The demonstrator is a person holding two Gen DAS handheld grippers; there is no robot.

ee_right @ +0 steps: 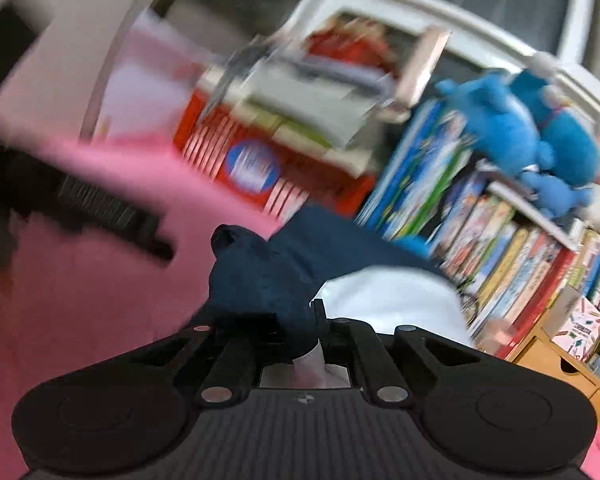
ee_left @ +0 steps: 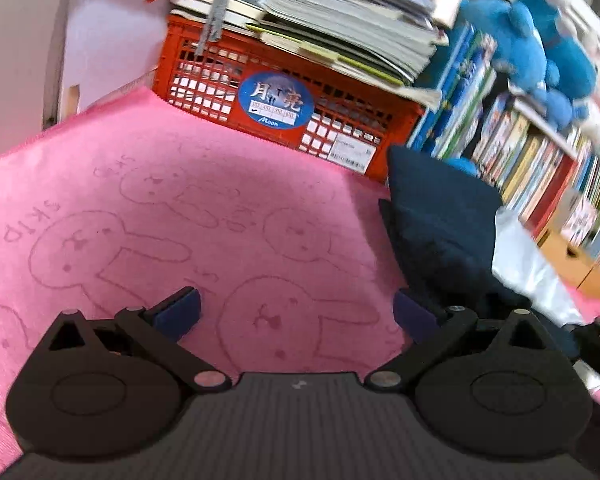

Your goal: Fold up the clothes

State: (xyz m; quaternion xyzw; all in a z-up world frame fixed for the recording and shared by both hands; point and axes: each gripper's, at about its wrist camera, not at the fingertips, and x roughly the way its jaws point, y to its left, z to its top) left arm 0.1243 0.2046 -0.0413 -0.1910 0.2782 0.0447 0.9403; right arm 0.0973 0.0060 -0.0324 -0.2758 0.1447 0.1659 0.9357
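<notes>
The right claw (ee_right: 300, 320) is pinched on the navy garment (ee_right: 268, 276) at frame centre, the left claw (ee_left: 296, 312) spread over pink cloth (ee_left: 180, 184); the fold is best carried taut.

One navy garment (ee_left: 440, 220), one pink towel (ee_left: 180, 200), one red crate (ee_left: 284, 120), two grippers (ee_left: 296, 312).

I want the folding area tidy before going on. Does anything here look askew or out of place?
Yes. The stack of books and papers on the red crate is fanned out and overhangs its right edge. The dark blue garment lies bunched at the pink blanket's right side, one fold pinched in the right tool.
</notes>
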